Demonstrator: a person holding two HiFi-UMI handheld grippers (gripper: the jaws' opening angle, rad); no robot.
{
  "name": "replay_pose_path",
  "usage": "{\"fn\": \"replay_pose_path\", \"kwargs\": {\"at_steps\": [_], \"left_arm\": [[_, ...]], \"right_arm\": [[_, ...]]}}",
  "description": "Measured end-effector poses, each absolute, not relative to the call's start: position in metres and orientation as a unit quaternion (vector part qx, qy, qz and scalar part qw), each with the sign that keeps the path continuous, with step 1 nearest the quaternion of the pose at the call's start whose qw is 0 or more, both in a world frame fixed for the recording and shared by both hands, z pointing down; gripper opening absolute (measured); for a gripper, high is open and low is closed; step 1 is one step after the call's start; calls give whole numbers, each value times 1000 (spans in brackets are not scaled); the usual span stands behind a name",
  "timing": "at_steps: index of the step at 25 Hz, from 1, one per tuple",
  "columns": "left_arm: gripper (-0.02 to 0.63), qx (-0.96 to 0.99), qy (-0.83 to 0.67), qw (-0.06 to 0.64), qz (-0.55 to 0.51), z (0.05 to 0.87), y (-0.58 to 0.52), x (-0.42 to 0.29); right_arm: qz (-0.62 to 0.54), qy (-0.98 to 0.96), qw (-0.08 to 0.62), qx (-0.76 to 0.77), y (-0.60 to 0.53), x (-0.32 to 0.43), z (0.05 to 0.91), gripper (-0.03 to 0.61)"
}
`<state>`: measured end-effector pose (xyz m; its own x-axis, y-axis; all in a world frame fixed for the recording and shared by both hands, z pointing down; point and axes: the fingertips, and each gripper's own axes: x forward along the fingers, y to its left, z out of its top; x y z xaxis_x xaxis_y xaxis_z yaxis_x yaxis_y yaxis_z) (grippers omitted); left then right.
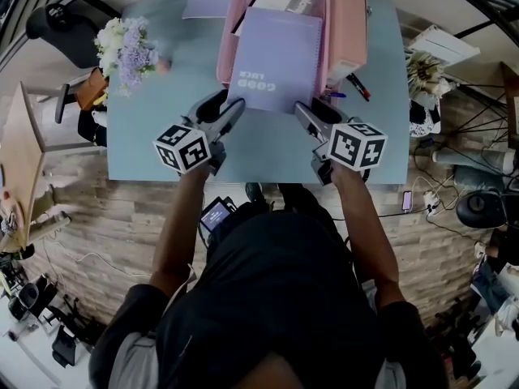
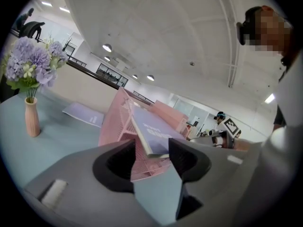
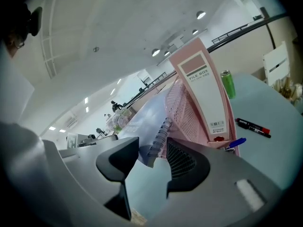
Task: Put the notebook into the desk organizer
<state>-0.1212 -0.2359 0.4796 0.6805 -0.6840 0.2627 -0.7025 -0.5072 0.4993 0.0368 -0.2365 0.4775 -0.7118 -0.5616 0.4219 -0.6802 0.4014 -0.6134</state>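
Notebook [image 1: 276, 51], purple and spiral-bound, leaned inside the pink desk organizer [image 1: 229, 39], its lower edge jutting past the organizer's front over the blue table [image 1: 162, 144]. The left gripper [image 2: 151, 155] stood with jaws wide; the notebook's lower corner sat between them, just beside one jaw and unpinched. The right gripper [image 3: 152, 157] gaped as well, with the spiral edge loose in its gap. A pink file box [image 1: 349, 31] flanked the organizer's right wall, pens [image 1: 358, 87] near its foot. Open tabletop ran left to the flower vase [image 1: 126, 51].
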Motion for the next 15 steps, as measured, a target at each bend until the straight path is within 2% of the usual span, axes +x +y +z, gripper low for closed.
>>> {"fn": "replay_pose_path", "kwargs": {"at_steps": [3, 5, 10, 15], "left_arm": [[235, 865, -403, 299, 19, 483, -240, -120], [208, 861, -406, 304, 22, 484, -240, -121], [178, 853, -411, 319, 25, 487, -235, -127], [172, 858, -423, 287, 55, 481, -226, -129]], "right_arm": [[395, -833, 81, 379, -238, 36, 478, 164], [382, -833, 94, 388, -237, 35, 478, 160], [374, -832, 109, 395, -230, 33, 474, 121], [340, -841, 118, 404, -225, 33, 463, 104]]}}
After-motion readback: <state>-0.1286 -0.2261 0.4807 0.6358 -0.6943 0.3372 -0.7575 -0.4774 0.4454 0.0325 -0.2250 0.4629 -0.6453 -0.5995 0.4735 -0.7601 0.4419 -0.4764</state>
